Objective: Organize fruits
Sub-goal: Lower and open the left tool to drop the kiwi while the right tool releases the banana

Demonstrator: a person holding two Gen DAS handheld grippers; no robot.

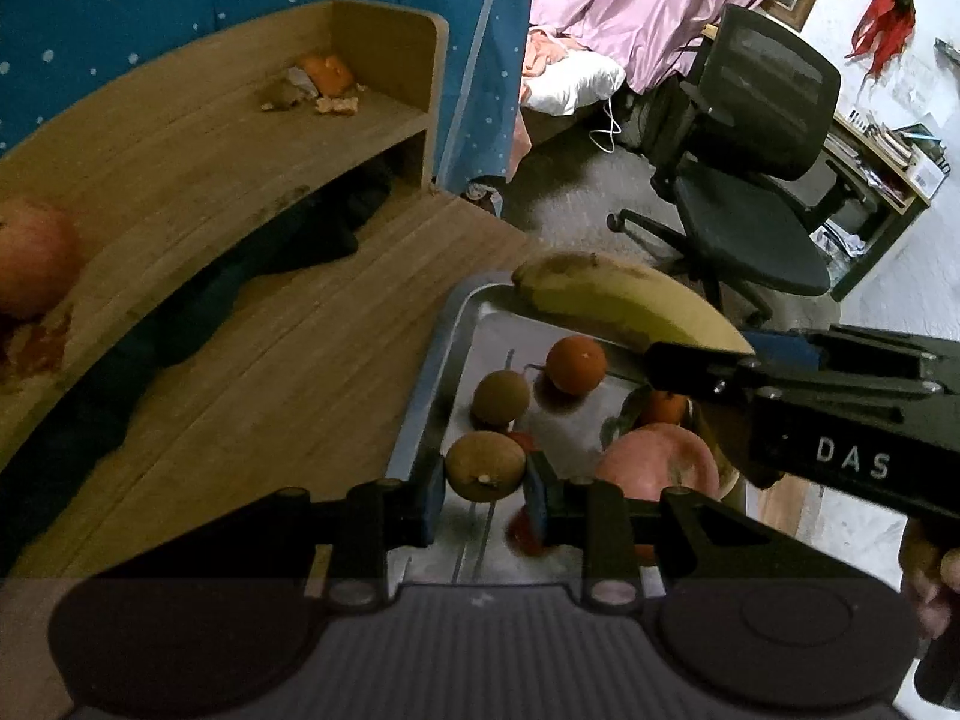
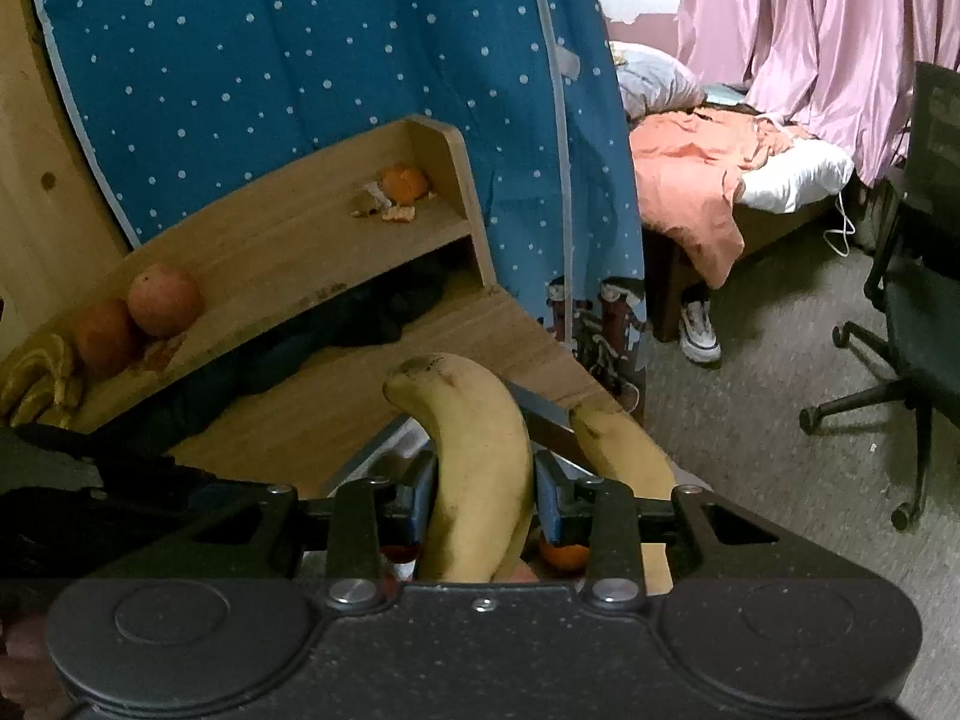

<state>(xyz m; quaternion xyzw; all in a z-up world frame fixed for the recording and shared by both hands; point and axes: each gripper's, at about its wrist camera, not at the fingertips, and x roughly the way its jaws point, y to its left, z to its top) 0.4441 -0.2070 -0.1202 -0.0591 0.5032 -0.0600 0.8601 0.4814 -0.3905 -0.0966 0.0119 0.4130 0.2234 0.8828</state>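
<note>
indoors, a wooden desk (image 1: 288,324) with a raised wooden shelf (image 1: 240,138) along its far side stands against a blue dotted curtain (image 2: 300,48). to the right lie grey carpet, a black office chair (image 1: 762,138), a bed with an orange blanket (image 2: 690,174) and a pink curtain (image 2: 828,30). on the shelf sit an orange with scraps of peel (image 2: 403,186) at the far right end and, toward the left, a pink apple (image 2: 163,300), another orange fruit (image 2: 105,337) and a banana peel (image 2: 39,375).

a metal tray (image 1: 447,354) rests at the near right edge of the desk, holding an orange (image 1: 576,365), two brown round fruits (image 1: 501,397), a large pink apple (image 1: 657,462) and small red bits.

the left gripper (image 1: 485,495) hangs low over the tray's near end, its blue-padded jaws parted; a third brown fruit (image 1: 485,467) sits between them, but whether the pads touch it is unclear. the right gripper (image 2: 483,504) is clamped on a yellow banana (image 2: 474,468) around its middle, the banana's tip pointing away and up, lifted above the tray's far edge. a second banana (image 2: 624,450) lies just to its right.
</note>
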